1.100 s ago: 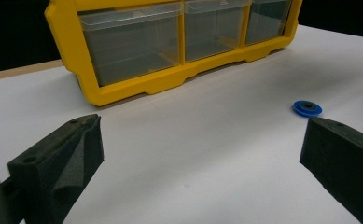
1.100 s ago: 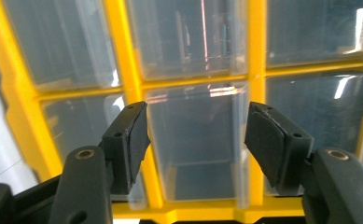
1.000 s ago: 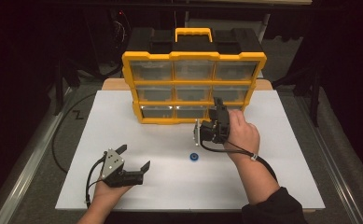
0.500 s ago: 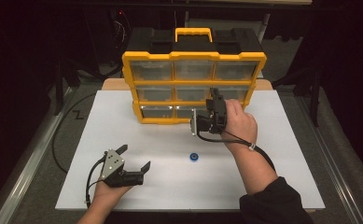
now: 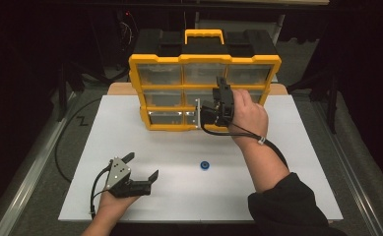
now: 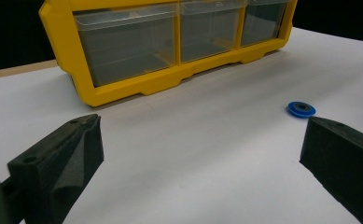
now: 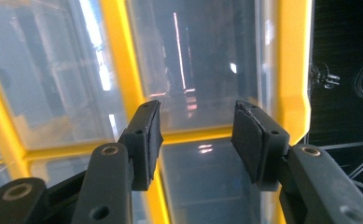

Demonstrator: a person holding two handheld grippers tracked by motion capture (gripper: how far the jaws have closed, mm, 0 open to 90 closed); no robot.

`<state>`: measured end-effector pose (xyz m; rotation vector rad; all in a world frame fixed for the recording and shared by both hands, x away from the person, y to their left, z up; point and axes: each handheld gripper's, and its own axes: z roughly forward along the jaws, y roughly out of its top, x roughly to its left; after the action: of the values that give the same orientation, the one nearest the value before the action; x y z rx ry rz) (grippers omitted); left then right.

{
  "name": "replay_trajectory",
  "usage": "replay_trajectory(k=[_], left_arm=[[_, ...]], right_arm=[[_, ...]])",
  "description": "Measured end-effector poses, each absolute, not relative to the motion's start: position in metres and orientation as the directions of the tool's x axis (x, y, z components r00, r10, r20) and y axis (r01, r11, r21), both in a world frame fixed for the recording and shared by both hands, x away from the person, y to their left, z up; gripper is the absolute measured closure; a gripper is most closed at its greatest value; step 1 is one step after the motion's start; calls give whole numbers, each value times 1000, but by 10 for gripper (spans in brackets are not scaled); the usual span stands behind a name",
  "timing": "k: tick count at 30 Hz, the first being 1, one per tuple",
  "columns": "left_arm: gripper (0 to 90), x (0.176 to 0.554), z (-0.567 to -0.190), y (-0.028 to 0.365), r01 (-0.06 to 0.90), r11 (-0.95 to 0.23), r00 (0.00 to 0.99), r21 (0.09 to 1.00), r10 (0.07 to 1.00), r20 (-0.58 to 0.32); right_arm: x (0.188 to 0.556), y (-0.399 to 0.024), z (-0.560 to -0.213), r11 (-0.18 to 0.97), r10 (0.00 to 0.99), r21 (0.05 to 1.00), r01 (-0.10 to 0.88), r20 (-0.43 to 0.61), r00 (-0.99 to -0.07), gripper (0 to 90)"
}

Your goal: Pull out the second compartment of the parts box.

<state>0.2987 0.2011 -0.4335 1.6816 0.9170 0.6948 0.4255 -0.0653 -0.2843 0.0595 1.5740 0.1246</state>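
A yellow drawer organizer [image 5: 205, 60] with clear drawers stands at the back of the white mat. My right gripper [image 5: 222, 98] is held up against its front, turned on its side, at the middle row on the right. In the right gripper view the right gripper [image 7: 195, 135] has its pads apart before a clear drawer front and the yellow frame [image 7: 116, 70]; the jaws have just been closing, and nothing is between them. My left gripper [image 5: 142, 165] rests open near the mat's front left. A small blue disc [image 5: 205, 165] lies between the hands, and also shows in the left gripper view as the disc [image 6: 301, 109].
The white mat [image 5: 179, 201] covers the table. The organizer's bottom row [image 6: 128, 46] faces the left gripper [image 6: 198, 158]. A black cable [image 5: 68, 142] runs off the mat's left side. Dark surroundings lie beyond the table edges.
The right hand has risen and moved toward the organizer, from the bottom row to the middle row. The left hand has stayed put.
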Motion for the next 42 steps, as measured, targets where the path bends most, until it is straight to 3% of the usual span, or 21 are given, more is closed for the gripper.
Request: replay_trajectory(k=[13, 42], left_arm=[[0, 299, -434, 201, 238, -156, 536, 959, 844, 4], [0, 299, -434, 201, 245, -158, 557, 957, 831, -6]], right_arm=[[428, -45, -255, 993, 99, 97, -63, -994, 37, 606], [442, -27, -253, 999, -22, -24, -22, -996, 88, 758]])
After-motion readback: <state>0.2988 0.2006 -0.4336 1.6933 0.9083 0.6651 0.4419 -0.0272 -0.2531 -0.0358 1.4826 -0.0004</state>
